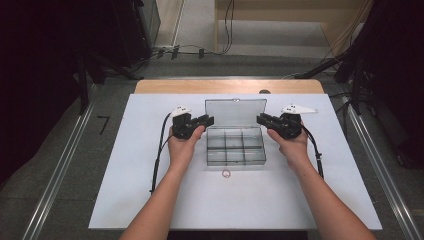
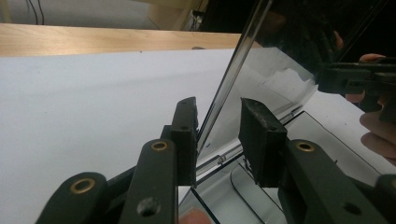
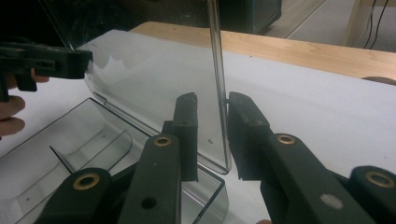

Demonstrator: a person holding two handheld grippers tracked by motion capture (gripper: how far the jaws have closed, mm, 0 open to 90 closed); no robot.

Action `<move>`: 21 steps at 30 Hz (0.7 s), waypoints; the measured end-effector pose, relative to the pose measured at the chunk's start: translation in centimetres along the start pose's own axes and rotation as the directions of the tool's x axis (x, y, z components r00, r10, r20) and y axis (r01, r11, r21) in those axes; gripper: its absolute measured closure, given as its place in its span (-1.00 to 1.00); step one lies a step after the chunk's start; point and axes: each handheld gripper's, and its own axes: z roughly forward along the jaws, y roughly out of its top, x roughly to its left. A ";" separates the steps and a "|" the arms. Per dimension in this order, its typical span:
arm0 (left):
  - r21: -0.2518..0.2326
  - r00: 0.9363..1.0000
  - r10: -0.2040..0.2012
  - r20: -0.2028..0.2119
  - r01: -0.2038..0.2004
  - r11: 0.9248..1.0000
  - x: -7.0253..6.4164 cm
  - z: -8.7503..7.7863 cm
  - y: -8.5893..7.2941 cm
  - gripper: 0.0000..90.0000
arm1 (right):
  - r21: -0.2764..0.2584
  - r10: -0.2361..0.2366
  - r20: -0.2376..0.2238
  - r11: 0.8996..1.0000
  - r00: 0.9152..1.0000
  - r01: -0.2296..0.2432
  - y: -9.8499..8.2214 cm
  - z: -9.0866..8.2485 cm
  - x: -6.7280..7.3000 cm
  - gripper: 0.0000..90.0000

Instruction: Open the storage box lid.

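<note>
A clear plastic compartment box (image 1: 236, 161) sits mid-table with its lid (image 1: 235, 111) standing upright at the back. My left gripper (image 1: 209, 120) straddles the lid's left edge. In the left gripper view the lid (image 2: 261, 79) runs between the jaws of the left gripper (image 2: 217, 135), close to one pad, with a gap to the other. My right gripper (image 1: 260, 119) straddles the lid's right edge. In the right gripper view the lid (image 3: 154, 79) passes between the jaws of the right gripper (image 3: 212, 135), against one pad and apart from the other. The compartments look empty.
A small pink ring (image 1: 226, 173) lies on the white board (image 1: 150, 190) just in front of the box. The wooden table edge (image 1: 225, 86) shows behind the board. Cables trail from both grippers along the forearms. Dark stands flank the table.
</note>
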 end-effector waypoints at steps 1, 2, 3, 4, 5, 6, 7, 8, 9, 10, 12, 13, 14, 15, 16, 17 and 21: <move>-0.001 1.000 -0.004 -0.003 0.004 1.000 0.1 0.0 0.0 0.51 | 0.001 0.009 0.001 1.000 1.000 -0.009 0.0 0.0 0.0 0.63; -0.002 1.000 -0.007 -0.005 0.007 1.000 0.1 0.1 0.0 0.53 | 0.001 0.016 0.005 1.000 1.000 -0.016 0.0 0.1 0.0 0.64; -0.001 1.000 -0.011 -0.006 0.011 1.000 0.1 0.1 0.1 0.54 | 0.001 0.019 0.010 1.000 1.000 -0.019 0.0 0.1 0.0 0.65; 0.000 1.000 -0.012 -0.011 0.012 1.000 0.2 0.2 0.1 0.55 | 0.000 0.019 0.015 1.000 1.000 -0.019 0.0 0.2 0.0 0.66; 0.001 1.000 -0.015 -0.014 0.015 1.000 0.2 0.2 0.1 0.56 | 0.002 0.019 0.020 1.000 1.000 -0.019 0.0 0.2 0.0 0.67; 0.001 1.000 -0.017 -0.017 0.017 1.000 0.2 0.3 0.1 0.58 | 0.004 0.023 0.026 1.000 0.999 -0.023 0.0 0.2 0.0 0.69; 0.004 1.000 -0.017 -0.022 0.017 1.000 0.3 0.4 0.2 0.59 | 0.005 0.025 0.030 1.000 0.999 -0.025 0.0 0.3 0.0 0.70; 0.004 0.999 -0.021 -0.027 0.021 1.000 0.3 0.4 0.2 0.62 | 0.007 0.026 0.034 1.000 0.999 -0.026 0.1 0.4 0.0 0.72; 0.005 0.999 -0.022 -0.030 0.022 1.000 0.3 0.5 0.2 0.63 | 0.013 0.029 0.037 0.999 0.999 -0.030 0.1 0.4 -0.1 0.72; 0.006 0.999 -0.026 -0.031 0.026 1.000 0.4 0.5 0.2 0.64 | 0.017 0.034 0.036 0.999 0.999 -0.034 0.1 0.5 -0.1 0.73; 0.006 0.999 -0.031 -0.033 0.031 0.999 0.5 0.6 0.2 0.65 | 0.021 0.040 0.041 0.999 0.998 -0.041 0.2 0.6 -0.2 0.73; 0.006 0.999 -0.034 -0.034 0.035 0.999 0.5 0.6 0.2 0.66 | 0.020 0.042 0.042 0.999 0.998 -0.043 0.2 0.7 -0.2 0.73; 0.007 0.999 -0.036 -0.034 0.036 0.999 0.5 0.7 0.2 0.67 | 0.022 0.048 0.044 0.999 0.998 -0.049 0.2 0.7 -0.2 0.73; 0.007 0.999 -0.039 -0.036 0.039 0.999 0.6 0.7 0.2 0.67 | 0.021 0.051 0.043 0.998 0.998 -0.051 0.2 0.8 -0.2 0.73; 0.009 0.998 -0.043 -0.036 0.043 0.999 0.6 0.8 0.2 0.68 | 0.021 0.057 0.043 0.998 0.997 -0.058 0.2 0.8 -0.3 0.73; 0.012 0.998 -0.043 -0.038 0.044 0.999 0.7 0.8 0.3 0.68 | 0.019 0.061 0.042 0.998 0.997 -0.062 0.2 0.9 -0.3 0.73; 0.011 0.998 -0.053 -0.043 0.053 0.999 0.8 0.9 0.2 0.70 | 0.013 0.080 0.036 0.997 0.996 -0.081 0.1 1.1 -0.6 0.72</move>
